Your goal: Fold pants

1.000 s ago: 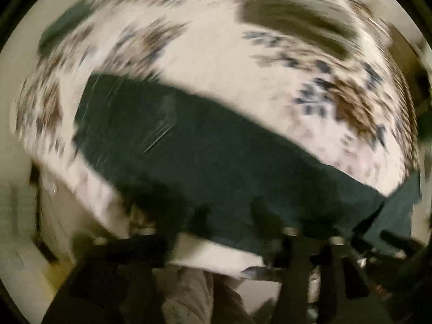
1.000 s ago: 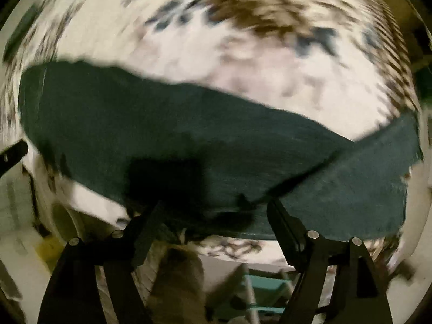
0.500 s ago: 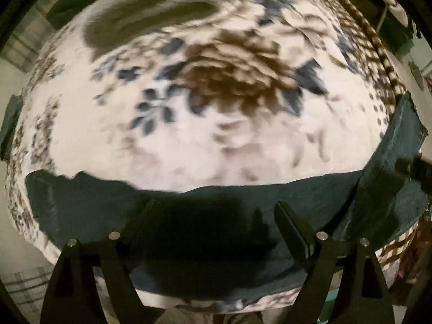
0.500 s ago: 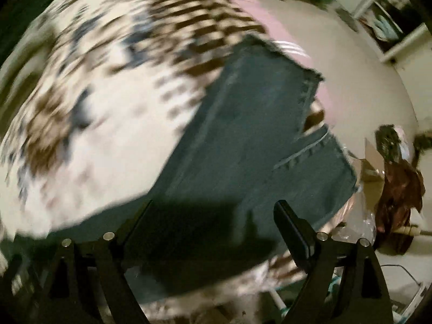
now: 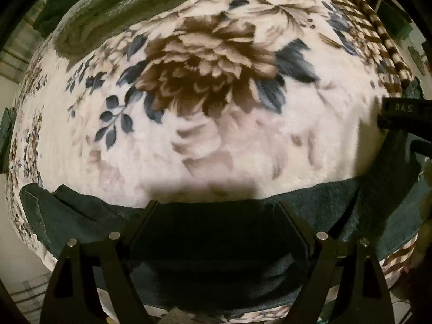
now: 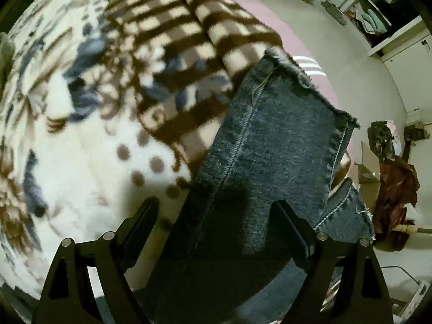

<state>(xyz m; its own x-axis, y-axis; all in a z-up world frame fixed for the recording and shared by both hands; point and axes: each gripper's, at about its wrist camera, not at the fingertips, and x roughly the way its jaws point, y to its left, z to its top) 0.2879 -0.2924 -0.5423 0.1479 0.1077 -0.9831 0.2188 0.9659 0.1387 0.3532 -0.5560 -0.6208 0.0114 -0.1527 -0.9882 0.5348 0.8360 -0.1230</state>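
Both wrist views look down close over the floral blanket [image 5: 216, 140], sharing the pants [image 6: 272, 145]

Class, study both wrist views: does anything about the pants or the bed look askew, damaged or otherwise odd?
Yes. The pants lie along the blanket edge, and their leg ends hang past it over the floor. The two hems are uneven: the upper one is frayed and the lower leg sticks out beyond it.

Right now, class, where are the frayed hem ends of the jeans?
In the right wrist view, the frayed hems lie right of centre, at the floral blanket's checked edge, ahead of the open right tool.
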